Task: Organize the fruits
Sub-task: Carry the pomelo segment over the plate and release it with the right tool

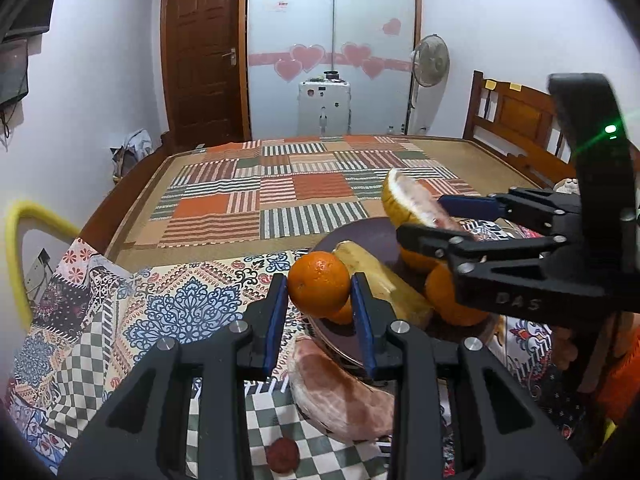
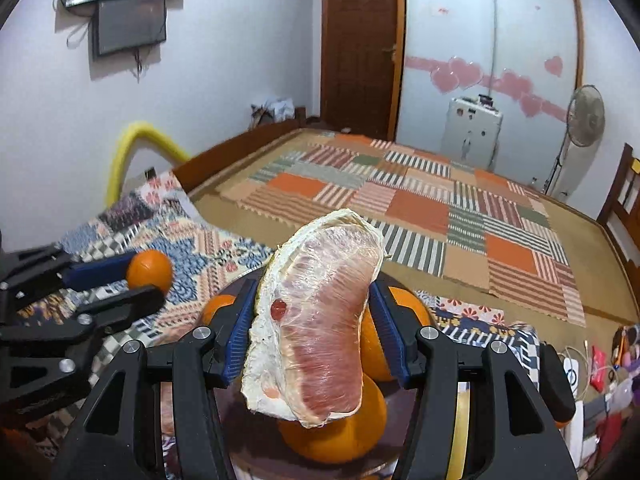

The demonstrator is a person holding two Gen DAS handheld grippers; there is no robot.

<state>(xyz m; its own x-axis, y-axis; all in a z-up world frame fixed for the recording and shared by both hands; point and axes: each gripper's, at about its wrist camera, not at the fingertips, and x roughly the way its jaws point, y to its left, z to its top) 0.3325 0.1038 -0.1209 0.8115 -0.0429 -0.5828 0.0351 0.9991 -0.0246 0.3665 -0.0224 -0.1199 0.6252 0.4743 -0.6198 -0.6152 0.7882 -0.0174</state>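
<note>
My left gripper [image 1: 320,286] is shut on an orange [image 1: 319,283] and holds it at the near left rim of a dark round plate [image 1: 368,236]. The same orange shows in the right wrist view [image 2: 150,270]. My right gripper [image 2: 314,300] is shut on a plastic-wrapped pink pomelo wedge [image 2: 320,320], which also shows in the left wrist view [image 1: 412,200], held above the plate. On the plate lie several oranges [image 2: 336,432] and a yellow-rinded pomelo piece [image 1: 384,284]. Another wrapped pomelo wedge [image 1: 340,396] lies on the cloth in front of the plate.
A patterned cloth [image 1: 168,312] covers the near surface. A small red fruit [image 1: 282,454] lies on it by my left gripper. Beyond is a bed with a patchwork mat [image 1: 280,192]. Clutter and cables [image 2: 600,364] lie at the right.
</note>
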